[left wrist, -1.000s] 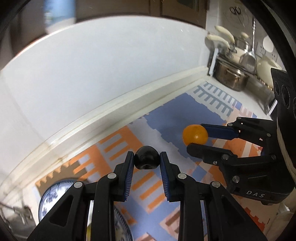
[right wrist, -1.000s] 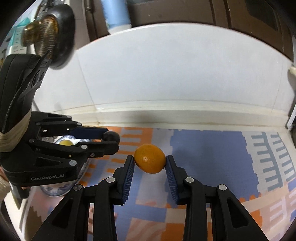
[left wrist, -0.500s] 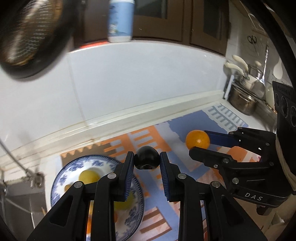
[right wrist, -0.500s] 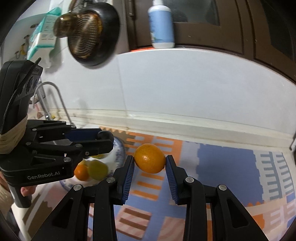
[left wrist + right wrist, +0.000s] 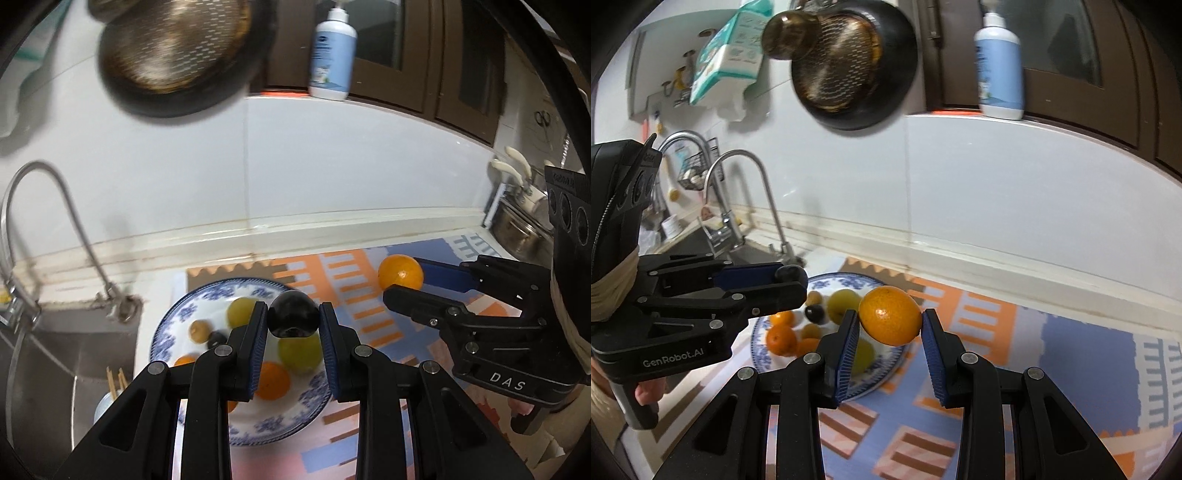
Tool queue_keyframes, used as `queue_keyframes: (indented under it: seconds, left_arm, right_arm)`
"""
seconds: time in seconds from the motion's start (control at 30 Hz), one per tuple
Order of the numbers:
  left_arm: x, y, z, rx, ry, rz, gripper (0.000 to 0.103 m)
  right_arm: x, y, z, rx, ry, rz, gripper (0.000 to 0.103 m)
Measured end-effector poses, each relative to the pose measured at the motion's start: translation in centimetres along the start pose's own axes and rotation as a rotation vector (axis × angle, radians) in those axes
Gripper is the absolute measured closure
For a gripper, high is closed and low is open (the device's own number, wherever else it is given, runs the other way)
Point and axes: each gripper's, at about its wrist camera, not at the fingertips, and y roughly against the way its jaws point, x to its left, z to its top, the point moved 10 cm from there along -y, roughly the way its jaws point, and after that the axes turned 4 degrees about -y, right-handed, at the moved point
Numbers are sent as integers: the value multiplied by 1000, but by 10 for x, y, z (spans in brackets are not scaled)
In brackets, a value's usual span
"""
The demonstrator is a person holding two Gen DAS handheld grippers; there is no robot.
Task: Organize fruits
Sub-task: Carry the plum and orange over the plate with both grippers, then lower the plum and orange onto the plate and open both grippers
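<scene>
My left gripper (image 5: 293,319) is shut on a dark plum (image 5: 293,318) and holds it above the blue-and-white plate (image 5: 173,325). The plate holds several green, orange and dark fruits. My right gripper (image 5: 890,325) is shut on an orange (image 5: 890,314) and holds it in the air over the plate's right rim (image 5: 886,363). The right gripper with its orange (image 5: 400,272) shows at the right of the left wrist view. The left gripper (image 5: 792,278) with the plum (image 5: 788,273) shows at the left of the right wrist view.
A patterned orange and blue mat (image 5: 1071,354) covers the counter. A sink (image 5: 44,354) with a curved tap (image 5: 70,221) lies left of the plate. A white tiled wall (image 5: 332,166) stands behind. A strainer pan (image 5: 849,74) hangs above, a lotion bottle (image 5: 999,70) stands on the ledge, and pots (image 5: 524,229) stand far right.
Both grippers have swung left with their fruits, from over the mat to over the plate. The plate, sink and tap have come into view.
</scene>
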Motion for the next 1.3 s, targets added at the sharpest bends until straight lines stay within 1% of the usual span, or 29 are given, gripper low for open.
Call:
queue_keyframes:
  seconds: [0.27, 0.43, 0.53, 0.63, 0.93, 1.07, 1.3]
  left_arm:
    - [30, 4, -31, 38, 77, 60, 75]
    - [39, 0, -52, 79, 104, 77, 75]
    - [44, -4, -60, 99, 103, 93, 75]
    - [49, -9, -62, 108, 96, 105, 75]
    - [64, -39, -57, 150, 68, 118, 75]
    - [68, -54, -60, 178, 52, 109, 75]
    - [71, -67, -58, 200, 36, 72, 75]
  right_arm:
    - [24, -19, -5, 36, 44, 37, 67]
    - [35, -34, -19, 81, 57, 59, 67]
    - [40, -43, -29, 110, 67, 69, 67]
    - [41, -53, -35, 128, 71, 74, 67]
    - [43, -90, -27, 184, 27, 120, 67]
    - [45, -104, -27, 209, 18, 135, 67]
    - [48, -115, -26, 218, 31, 112, 67]
